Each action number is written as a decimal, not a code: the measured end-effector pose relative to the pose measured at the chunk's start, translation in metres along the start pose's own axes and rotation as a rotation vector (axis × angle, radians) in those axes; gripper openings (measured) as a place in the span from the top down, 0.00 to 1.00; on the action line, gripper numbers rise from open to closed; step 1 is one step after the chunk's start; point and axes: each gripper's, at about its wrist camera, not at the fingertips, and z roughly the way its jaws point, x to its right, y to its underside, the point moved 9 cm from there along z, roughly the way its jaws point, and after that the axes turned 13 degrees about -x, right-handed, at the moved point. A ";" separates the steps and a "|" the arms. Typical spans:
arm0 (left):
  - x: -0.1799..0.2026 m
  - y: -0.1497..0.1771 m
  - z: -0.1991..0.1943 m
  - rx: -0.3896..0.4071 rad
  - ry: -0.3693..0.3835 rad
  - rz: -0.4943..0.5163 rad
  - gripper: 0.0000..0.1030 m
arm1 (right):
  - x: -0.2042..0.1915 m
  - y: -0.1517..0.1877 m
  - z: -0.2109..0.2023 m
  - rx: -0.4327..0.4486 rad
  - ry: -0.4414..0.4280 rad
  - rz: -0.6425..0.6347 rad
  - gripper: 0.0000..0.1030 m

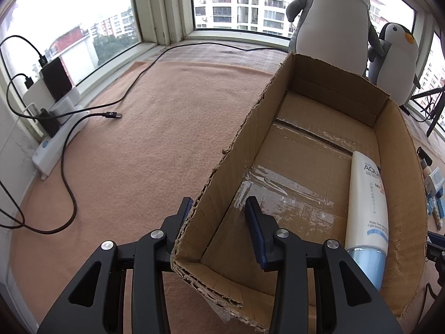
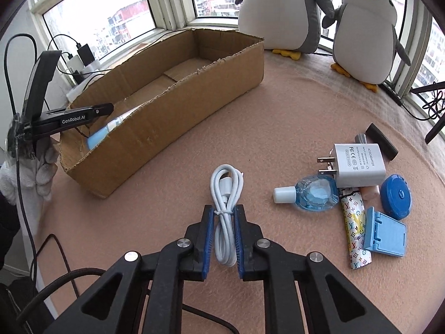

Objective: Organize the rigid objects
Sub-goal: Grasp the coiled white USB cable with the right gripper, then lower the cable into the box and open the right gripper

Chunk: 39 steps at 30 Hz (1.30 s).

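White USB cable (image 2: 225, 211) sits between my right claw (image 2: 224, 239), nearly closed; left claw (image 1: 219, 228), open, straddles the cardboard box (image 1: 236, 172) wall. Loose coils could slip.

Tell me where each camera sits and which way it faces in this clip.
Left wrist: rides the left gripper, looking down along its fingers, which straddle the near left wall of the cardboard box; a white tube lies inside.
Right wrist: rides the right gripper, facing the blanket, fingers either side of a coiled white cable; a gloved hand with the left gripper shows at left.
Shared: the box, the tube, two plush penguins and the windows.
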 end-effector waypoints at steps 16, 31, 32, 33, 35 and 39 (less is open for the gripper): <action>0.004 -0.001 0.001 0.001 0.004 0.005 0.63 | -0.061 -0.088 -0.069 0.222 -0.102 0.020 0.88; 0.005 -0.001 0.001 0.002 0.008 0.003 0.63 | -0.099 -0.118 -0.035 0.186 -0.128 -0.008 0.87; 0.005 -0.002 0.001 0.002 0.008 0.003 0.63 | -0.100 -0.118 -0.035 0.185 -0.131 -0.013 0.86; 0.004 -0.001 0.001 0.002 0.009 0.003 0.63 | -0.099 -0.118 -0.036 0.191 -0.130 -0.014 0.83; 0.004 -0.001 0.001 0.003 0.009 0.003 0.63 | -0.098 -0.117 -0.039 0.202 -0.121 -0.008 0.39; 0.004 -0.001 0.001 0.004 0.008 0.003 0.63 | -0.094 -0.117 -0.048 0.237 -0.088 0.003 0.30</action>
